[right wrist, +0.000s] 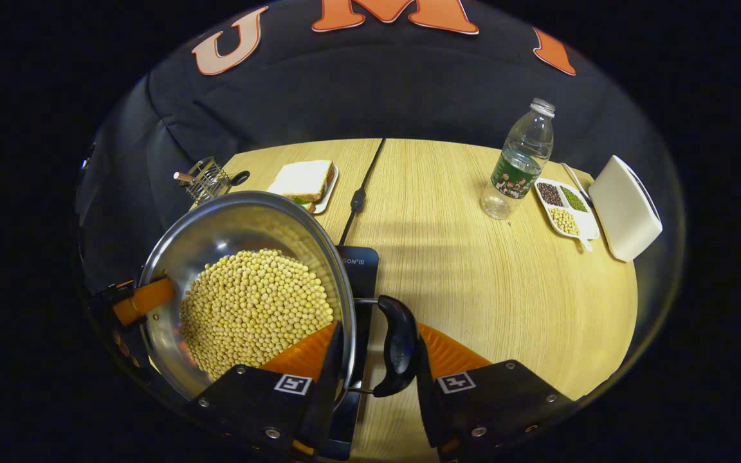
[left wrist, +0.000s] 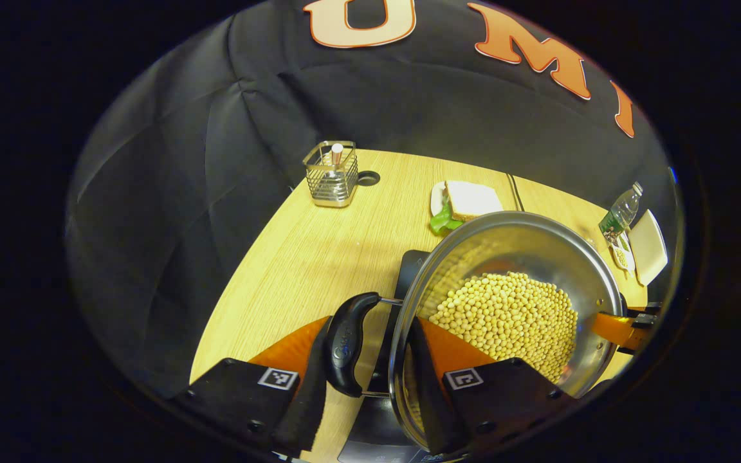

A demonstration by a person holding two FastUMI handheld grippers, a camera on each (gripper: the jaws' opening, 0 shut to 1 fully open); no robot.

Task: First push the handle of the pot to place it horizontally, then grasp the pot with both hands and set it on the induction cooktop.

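Fingers of the left gripper (left wrist: 370, 399) are straddling one pot (left wrist: 512, 302) handle (left wrist: 348, 344) and the rim; the right gripper (right wrist: 374, 402) is doing likewise at the other handle (right wrist: 399, 354). Whether either is pressing, I cannot tell. Pot is hanging over the cooktop (right wrist: 361, 270) near the desk's (right wrist: 473, 283) front edge. Loaded with beans (right wrist: 255, 308), likely heavy, slick steel: hold both handles level. Sandwich (right wrist: 303, 180) and bottle (right wrist: 518, 161) are sitting by the far edge.

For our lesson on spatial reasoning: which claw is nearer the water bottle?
Right. The right claw clamps the pot by its handle on the side facing the water bottle; the left claw clamps the opposite handle, with the pot between it and the bottle.
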